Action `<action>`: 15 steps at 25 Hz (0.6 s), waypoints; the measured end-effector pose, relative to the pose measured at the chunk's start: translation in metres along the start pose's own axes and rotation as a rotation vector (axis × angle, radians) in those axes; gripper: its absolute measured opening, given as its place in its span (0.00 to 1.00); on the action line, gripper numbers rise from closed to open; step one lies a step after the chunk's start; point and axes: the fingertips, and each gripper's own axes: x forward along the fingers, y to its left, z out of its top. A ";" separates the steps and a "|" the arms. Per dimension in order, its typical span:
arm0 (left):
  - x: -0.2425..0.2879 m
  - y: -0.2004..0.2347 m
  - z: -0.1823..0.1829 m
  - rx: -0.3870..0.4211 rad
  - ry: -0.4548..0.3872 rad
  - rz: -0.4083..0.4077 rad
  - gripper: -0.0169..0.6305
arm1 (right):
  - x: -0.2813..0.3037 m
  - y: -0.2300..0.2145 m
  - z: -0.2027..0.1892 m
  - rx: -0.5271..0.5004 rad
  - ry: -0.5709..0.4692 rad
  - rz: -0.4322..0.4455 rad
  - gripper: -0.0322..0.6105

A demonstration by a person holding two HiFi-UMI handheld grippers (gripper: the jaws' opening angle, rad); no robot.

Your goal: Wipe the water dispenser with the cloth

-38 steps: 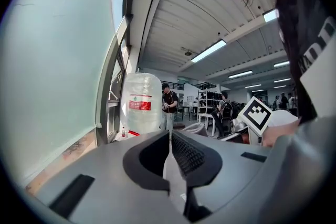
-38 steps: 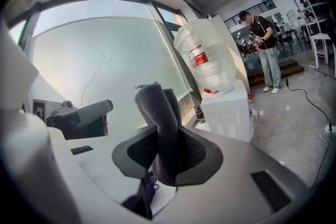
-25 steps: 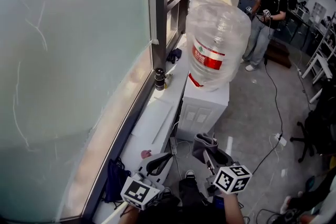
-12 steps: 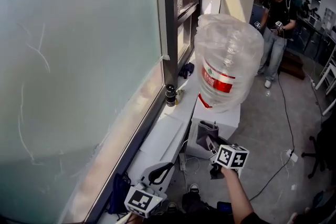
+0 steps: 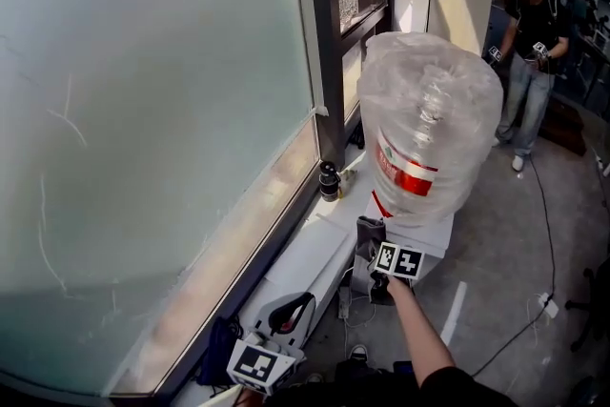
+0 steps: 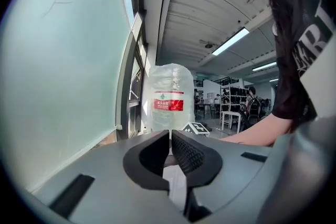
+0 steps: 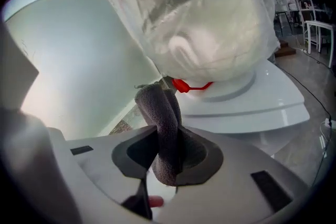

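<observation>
Thrust forward since a second ago, the right gripper (image 5: 372, 253), clamped on the cloth (image 5: 370, 232), reaches the top edge of the water dispenser (image 5: 434, 238), seemingly ready to press and sweep; the left gripper (image 5: 289, 308) hangs closed, empty.

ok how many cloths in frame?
1. A grey cloth is clamped between the fingers of the right gripper, close beside the water dispenser; I can't tell whether they touch. The left gripper is shut on nothing. More could be hidden behind the dispenser.
</observation>
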 end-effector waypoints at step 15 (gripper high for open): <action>0.070 -0.024 0.010 0.026 0.015 -0.069 0.07 | -0.046 -0.116 0.004 0.292 -0.050 -0.012 0.21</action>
